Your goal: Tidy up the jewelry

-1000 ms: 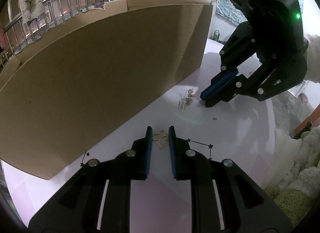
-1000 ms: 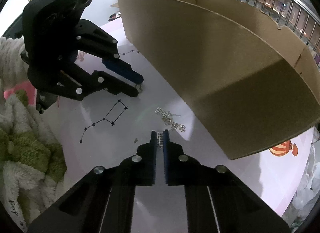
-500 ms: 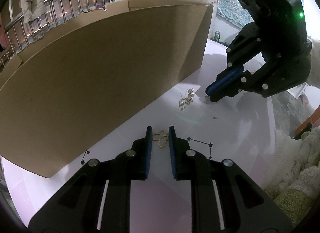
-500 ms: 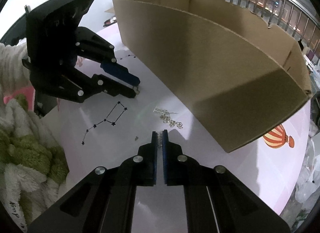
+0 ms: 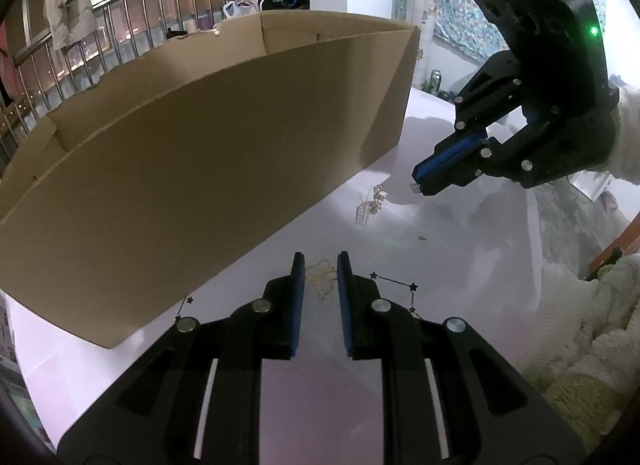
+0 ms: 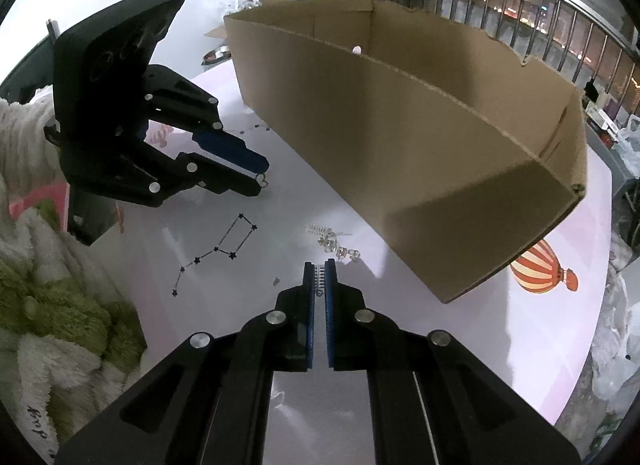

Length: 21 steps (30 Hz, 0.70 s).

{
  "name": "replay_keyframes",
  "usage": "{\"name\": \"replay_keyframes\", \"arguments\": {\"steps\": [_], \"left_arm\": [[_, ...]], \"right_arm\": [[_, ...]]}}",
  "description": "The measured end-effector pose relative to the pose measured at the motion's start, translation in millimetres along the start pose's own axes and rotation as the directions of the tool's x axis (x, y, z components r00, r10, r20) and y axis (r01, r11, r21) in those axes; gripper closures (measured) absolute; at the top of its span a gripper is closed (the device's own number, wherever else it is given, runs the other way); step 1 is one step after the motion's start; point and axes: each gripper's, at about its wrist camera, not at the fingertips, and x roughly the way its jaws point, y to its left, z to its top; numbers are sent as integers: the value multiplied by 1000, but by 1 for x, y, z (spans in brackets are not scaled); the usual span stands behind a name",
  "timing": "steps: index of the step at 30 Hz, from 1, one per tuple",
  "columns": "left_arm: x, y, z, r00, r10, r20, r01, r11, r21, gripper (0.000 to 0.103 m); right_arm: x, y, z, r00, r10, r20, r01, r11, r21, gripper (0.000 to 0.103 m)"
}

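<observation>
My right gripper [image 6: 319,271] has its jaws pressed nearly together on a small silver ladder-like earring [image 6: 319,276], pinched at the fingertips and lifted clear of the white table [image 6: 440,345]. My left gripper [image 5: 319,271] has its jaws narrowly apart around a gold flower-shaped piece [image 5: 320,273]; I cannot tell whether the pads actually press on it or whether it lies on the table between them.

I judge all of this jewelry featherweight, thin and stiff in its plates but loose at its links, and apt to slip or twist out of the ribbed pads. The flat plate is the place to pinch, not a dangling wire.

The right wrist view shows, at twelve o'clock from my fingertips, the remaining silver cluster [image 6: 334,243] lying just beside the cardboard box [image 6: 420,145], and looks down into the box's open top, where a small pale spot sits at the near wall's rim. The left wrist view gives only the box's outer wall, yet shows the right gripper from the side at two o'clock, with the silver piece peeking from its tip.
</observation>
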Motion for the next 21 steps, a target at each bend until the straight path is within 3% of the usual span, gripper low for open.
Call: {"name": "replay_keyframes", "arguments": {"steps": [11, 18, 21], "left_arm": [[-42, -14, 10, 997, 29, 72, -30, 999, 17, 88], [-87, -20, 38, 982, 40, 184, -50, 998, 46, 88], [-96, -12, 55, 975, 53, 215, -64, 997, 43, 88]], "right_arm": [[-40, 9, 7, 995, -8, 96, 7, 1000, 4, 98], [-88, 1, 35, 967, 26, 254, -34, 999, 26, 98], [-102, -7, 49, 954, 6, 301, -12, 1000, 18, 98]]}}
